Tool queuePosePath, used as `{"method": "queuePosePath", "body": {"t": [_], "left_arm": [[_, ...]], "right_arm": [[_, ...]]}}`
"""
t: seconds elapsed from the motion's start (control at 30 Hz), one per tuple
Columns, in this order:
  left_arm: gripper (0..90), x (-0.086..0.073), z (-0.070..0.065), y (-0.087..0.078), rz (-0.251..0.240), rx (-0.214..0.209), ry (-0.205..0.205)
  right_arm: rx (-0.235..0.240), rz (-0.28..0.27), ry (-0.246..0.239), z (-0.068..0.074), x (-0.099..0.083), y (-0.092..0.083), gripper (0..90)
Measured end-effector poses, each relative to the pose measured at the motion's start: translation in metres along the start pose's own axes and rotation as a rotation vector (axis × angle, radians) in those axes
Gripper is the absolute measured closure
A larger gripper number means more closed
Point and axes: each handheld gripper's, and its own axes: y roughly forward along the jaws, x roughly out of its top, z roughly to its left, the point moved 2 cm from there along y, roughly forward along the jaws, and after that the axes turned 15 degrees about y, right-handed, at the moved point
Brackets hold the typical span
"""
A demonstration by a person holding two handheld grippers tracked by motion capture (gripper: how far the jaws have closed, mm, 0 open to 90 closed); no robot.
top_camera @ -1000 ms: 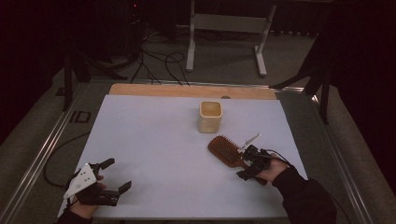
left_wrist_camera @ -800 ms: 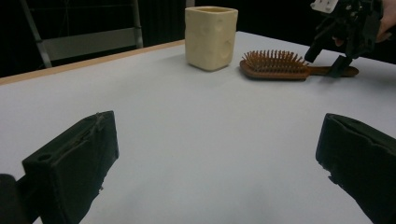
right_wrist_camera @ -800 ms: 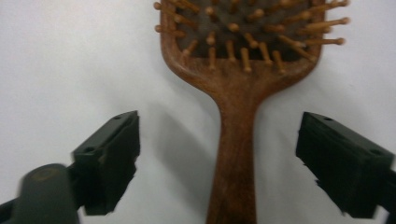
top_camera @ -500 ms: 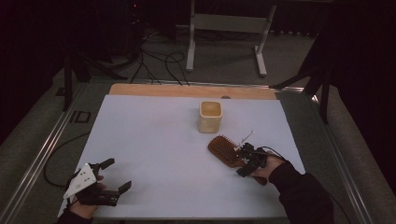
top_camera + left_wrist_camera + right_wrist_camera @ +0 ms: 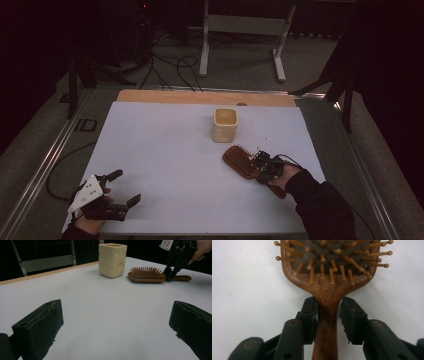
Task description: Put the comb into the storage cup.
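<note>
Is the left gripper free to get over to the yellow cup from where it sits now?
Probably yes. The left gripper sits open with bare white table between it and the cup; the hairbrush lies off to the side.

The right gripper (image 5: 329, 320) reaches down over a wooden hairbrush (image 5: 328, 277) lying bristles-up on the white counter (image 5: 247, 290). Its jaws have just been closing, with the brush's handle between them just below the head. The left pad touches the handle's edge, while a thin gap shows at the right pad. The bristles are wooden pins with rounded tips.
</note>
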Motion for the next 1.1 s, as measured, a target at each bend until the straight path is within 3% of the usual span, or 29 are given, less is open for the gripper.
{"method": "queuePosePath", "body": {"t": [0.23, 0.37, 0.53, 0.57, 0.6, 0.67, 1.1], "left_arm": [[0.0, 0.000, 0.000, 0.000, 0.001, -0.002, -0.001], [0.0, 0.000, 0.000, 0.000, 0.001, -0.001, 0.000], [0.0, 0.000, 0.000, 0.001, 0.001, -0.003, -0.002], [0.0, 0.000, 0.000, 0.001, 0.001, -0.004, -0.003], [0.0, 0.000, -0.001, 0.001, 0.001, -0.004, -0.003], [0.0, 0.000, -0.001, 0.001, 0.001, -0.004, -0.002], [0.0, -0.001, 0.000, 0.002, 0.005, -0.002, -0.008]], "right_arm": [[-0.010, 0.023, 0.014, 0.002, 0.002, 0.001, 67.3], [-0.017, 0.023, -0.003, 0.001, 0.002, 0.002, 67.6], [-0.017, 0.036, 0.020, 0.005, 0.002, 0.002, 71.2], [-0.017, 0.031, 0.003, 0.003, 0.002, 0.003, 71.8], [-0.012, 0.036, 0.019, 0.005, 0.002, 0.002, 72.3], [-0.012, 0.017, -0.003, 0.003, 0.001, 0.003, 72.6], [0.014, -0.133, 0.039, 0.002, -0.015, 0.001, 73.3]]}}
